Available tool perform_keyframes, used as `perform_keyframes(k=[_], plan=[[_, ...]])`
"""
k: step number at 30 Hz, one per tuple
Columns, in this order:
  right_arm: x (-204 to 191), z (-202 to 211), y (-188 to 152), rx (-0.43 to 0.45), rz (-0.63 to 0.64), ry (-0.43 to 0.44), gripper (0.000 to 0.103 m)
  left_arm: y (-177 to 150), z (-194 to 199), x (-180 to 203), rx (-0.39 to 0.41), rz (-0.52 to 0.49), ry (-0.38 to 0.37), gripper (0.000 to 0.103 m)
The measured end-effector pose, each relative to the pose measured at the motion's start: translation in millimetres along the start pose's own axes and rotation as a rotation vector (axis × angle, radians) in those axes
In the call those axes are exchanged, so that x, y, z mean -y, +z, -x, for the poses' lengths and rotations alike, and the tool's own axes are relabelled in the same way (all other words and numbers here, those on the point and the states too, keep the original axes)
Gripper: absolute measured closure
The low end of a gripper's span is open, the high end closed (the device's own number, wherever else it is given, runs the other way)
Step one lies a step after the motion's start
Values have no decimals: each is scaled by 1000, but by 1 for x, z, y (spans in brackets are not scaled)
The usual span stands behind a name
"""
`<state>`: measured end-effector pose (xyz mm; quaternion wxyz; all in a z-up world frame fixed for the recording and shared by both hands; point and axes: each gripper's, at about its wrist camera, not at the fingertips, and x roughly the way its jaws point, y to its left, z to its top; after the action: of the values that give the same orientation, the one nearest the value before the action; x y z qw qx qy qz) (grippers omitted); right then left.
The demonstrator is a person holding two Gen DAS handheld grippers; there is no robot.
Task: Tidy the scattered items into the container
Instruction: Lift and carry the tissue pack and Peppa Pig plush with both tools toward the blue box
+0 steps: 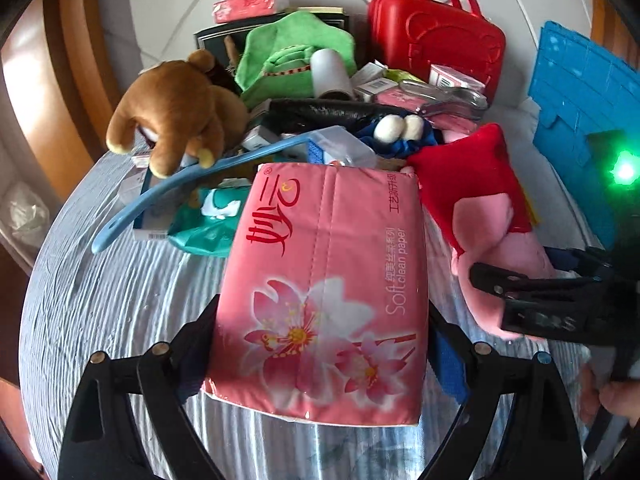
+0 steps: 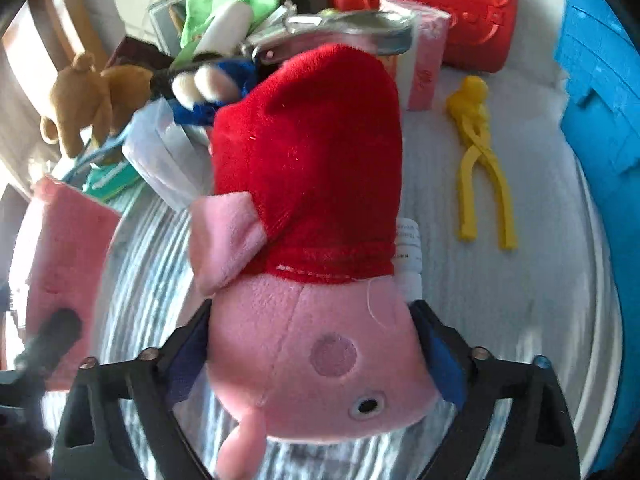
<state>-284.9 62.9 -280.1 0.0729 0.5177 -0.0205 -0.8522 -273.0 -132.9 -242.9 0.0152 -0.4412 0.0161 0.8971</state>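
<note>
Currently, we record this state:

Left gripper (image 1: 322,354): we see its black fingers (image 1: 192,344) pressed against both long sides of the pink plastic-wrapped pack of tissue paper with a flower print (image 1: 324,288), gripping it at its near end.

Tissue pack position: it is held above the blue-grey ribbed tabletop (image 1: 120,292); its far end reaches the pile of loose items.

Right gripper (image 2: 316,364): we see its fingers (image 2: 444,364) closed on the head of the pink plush pig in a red dress (image 2: 308,184), one blue pad on each side; the dress end points away from the camera. In the left wrist view the same gripper (image 1: 532,300) clamps the pig (image 1: 476,200) just right of the tissue pack.

Container: the blue plastic crate (image 1: 576,92) stands at the right edge of the tabletop, well apart from both held items.

Pile behind the tissue pack: brown plush bear (image 1: 176,112), light blue plastic hanger (image 1: 192,184), teal wet-wipe pouch (image 1: 208,224), green folded cloth (image 1: 288,52), white paper roll (image 1: 330,72) and small cartons.

Far side: a red hard plastic case with handles (image 1: 436,36) stands upright behind the pile.

Right side of tabletop: yellow plastic tongs (image 2: 480,160) lie flat between the pig and the crate, touching neither.
</note>
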Motion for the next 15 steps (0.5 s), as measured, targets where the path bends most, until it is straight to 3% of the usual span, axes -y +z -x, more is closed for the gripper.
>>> perform_keyframes(k=[6, 12, 15], plan=[[-8, 24, -39, -43, -34, 39, 15, -7, 8, 3, 8, -26, -13, 12], [-9, 64, -51, 44, -70, 46, 22, -11, 28, 0, 29, -31, -16, 12], [-12, 73, -46, 43, -74, 50, 22, -10, 42, 0, 42, -42, -24, 12]])
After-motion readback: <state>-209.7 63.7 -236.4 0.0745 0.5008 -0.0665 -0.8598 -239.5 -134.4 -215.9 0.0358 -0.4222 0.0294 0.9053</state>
